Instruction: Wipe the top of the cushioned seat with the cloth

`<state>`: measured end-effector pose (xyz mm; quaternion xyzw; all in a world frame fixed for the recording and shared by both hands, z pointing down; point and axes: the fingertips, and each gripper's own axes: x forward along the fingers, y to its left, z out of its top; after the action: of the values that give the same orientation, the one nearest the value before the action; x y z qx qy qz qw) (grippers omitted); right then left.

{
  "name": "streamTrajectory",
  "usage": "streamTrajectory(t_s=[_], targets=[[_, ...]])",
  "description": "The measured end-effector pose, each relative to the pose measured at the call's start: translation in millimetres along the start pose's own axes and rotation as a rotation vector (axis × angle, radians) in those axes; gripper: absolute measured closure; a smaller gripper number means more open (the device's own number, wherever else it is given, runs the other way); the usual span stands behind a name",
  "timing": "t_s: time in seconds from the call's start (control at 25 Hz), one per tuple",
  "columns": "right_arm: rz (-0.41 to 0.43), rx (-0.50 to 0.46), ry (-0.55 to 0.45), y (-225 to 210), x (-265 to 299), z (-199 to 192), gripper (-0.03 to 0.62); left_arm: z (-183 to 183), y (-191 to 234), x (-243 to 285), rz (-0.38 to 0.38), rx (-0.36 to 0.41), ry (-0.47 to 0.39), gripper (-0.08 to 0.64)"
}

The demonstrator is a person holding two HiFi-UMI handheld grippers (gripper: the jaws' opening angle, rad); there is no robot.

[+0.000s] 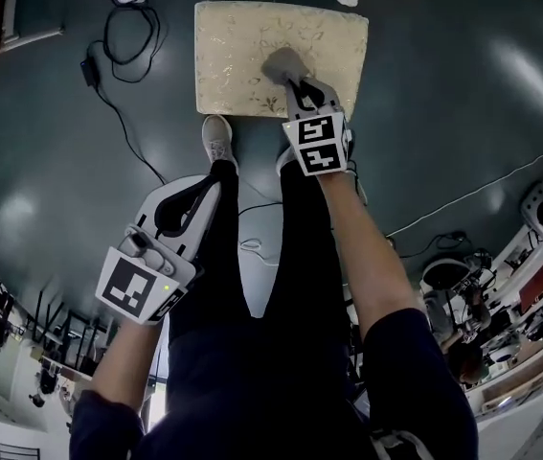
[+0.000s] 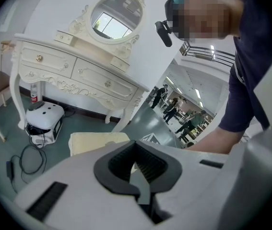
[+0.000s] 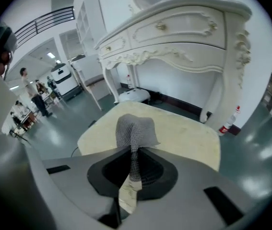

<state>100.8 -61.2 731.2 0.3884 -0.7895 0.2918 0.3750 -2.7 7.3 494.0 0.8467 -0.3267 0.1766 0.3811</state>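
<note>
Here, right gripper (image 1: 296,86): jaws clamped on grey mesh cloth (image 1: 283,63).
Cloth: bunched on top of cushioned seat (image 1: 237,41), toward its near edge.
Left gripper (image 1: 212,188): jaws together, empty, off the seat.

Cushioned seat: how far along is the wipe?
Done: the grey cloth is picked up and clamped in the right gripper. In hand: the cloth sits bunched on the cushioned seat, by the edge nearest the person. Left: no wiped trace shows, so treat most of the top as remaining. The left gripper is shut, empty and held back.
</note>
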Motion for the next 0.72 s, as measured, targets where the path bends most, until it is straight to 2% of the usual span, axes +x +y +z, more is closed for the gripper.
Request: streamTrajectory(t_s=[0.2,0.36,0.52,0.72], targets=[[0.106,-0.052,0.016,95.3,37.0,22.4,0.555,-3.9,41.3,-43.9,0.059,-0.038,-0.039,0.560],[0.156,-0.091,0.049,142.6,62.6,30.0,0.555,-17.6,67.2,-74.1,0.083,-0.048,-0.034,0.560],[0.167,-0.124,0.093,156.2,76.2,24.1,0.555,-21.0,81.0,-85.6,0.095,-0.061,-0.046,0.560],[0.167,-0.133,0.103,146.9,69.3,17.8,0.555,-18.8,78.6,-75.6,0.086,-0.069,-0.048,0.560]])
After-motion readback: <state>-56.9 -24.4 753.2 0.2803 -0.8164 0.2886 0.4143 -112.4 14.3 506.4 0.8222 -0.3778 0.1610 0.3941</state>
